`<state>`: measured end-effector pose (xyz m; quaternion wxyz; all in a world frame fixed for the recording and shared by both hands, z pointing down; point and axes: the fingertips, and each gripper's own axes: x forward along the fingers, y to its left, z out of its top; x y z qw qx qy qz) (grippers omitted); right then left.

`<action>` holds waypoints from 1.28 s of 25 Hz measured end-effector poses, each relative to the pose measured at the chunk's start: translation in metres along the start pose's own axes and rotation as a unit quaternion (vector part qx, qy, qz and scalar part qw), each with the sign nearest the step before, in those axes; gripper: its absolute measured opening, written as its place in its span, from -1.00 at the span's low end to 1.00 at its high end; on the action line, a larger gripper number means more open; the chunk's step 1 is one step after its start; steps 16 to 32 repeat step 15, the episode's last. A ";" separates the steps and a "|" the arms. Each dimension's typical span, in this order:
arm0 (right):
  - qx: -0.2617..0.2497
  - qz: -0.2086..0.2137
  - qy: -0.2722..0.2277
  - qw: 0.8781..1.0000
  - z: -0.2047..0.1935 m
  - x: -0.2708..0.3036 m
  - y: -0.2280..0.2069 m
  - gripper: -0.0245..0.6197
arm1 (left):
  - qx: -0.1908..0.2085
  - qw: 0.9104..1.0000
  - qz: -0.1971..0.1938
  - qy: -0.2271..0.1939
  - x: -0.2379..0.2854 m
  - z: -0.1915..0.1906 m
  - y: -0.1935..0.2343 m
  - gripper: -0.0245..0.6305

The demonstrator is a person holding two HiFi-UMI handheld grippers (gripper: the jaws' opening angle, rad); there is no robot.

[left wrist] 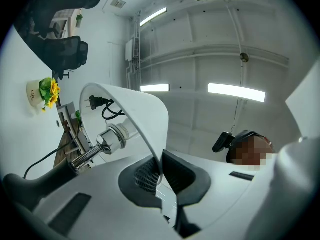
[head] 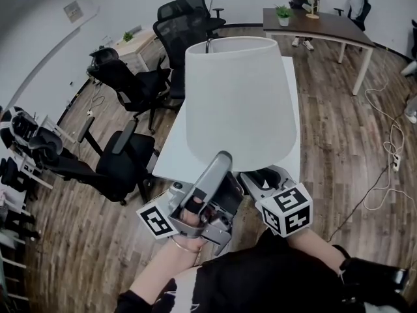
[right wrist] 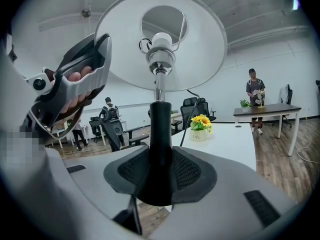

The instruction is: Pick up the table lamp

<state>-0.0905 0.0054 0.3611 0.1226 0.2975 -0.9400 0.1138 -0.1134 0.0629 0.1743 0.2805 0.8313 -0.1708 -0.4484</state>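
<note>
The table lamp hangs in the air over the white table [head: 171,154], its white shade [head: 238,103] filling the middle of the head view. My left gripper [head: 218,168] is shut on the shade's lower rim; in the left gripper view the thin white rim [left wrist: 159,154] sits pinched between the dark pads. My right gripper [head: 260,178] is shut on the lamp's black stem [right wrist: 160,144]. From below, the right gripper view shows the bulb [right wrist: 161,41] inside the shade [right wrist: 200,59]. The lamp's cord and plug [left wrist: 97,102] dangle past the socket [left wrist: 112,139].
Black office chairs [head: 130,87] [head: 120,165] stand left of the table. A brown desk [head: 319,25] with a small plant is at the back right, a person behind it. Cables [head: 391,149] lie on the wooden floor at right. A pot of yellow flowers [right wrist: 199,127] stands on the white table.
</note>
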 end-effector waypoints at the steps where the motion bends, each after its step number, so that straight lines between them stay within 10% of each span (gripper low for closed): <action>1: 0.000 0.001 0.000 1.000 -0.001 0.000 0.002 -0.45 | 0.000 1.000 -0.001 -0.001 -0.002 0.000 -0.002 -0.89; 32: -0.005 -0.004 -0.002 1.000 0.003 0.008 0.020 -0.45 | 0.001 1.000 -0.009 0.006 -0.015 0.013 -0.011 -0.88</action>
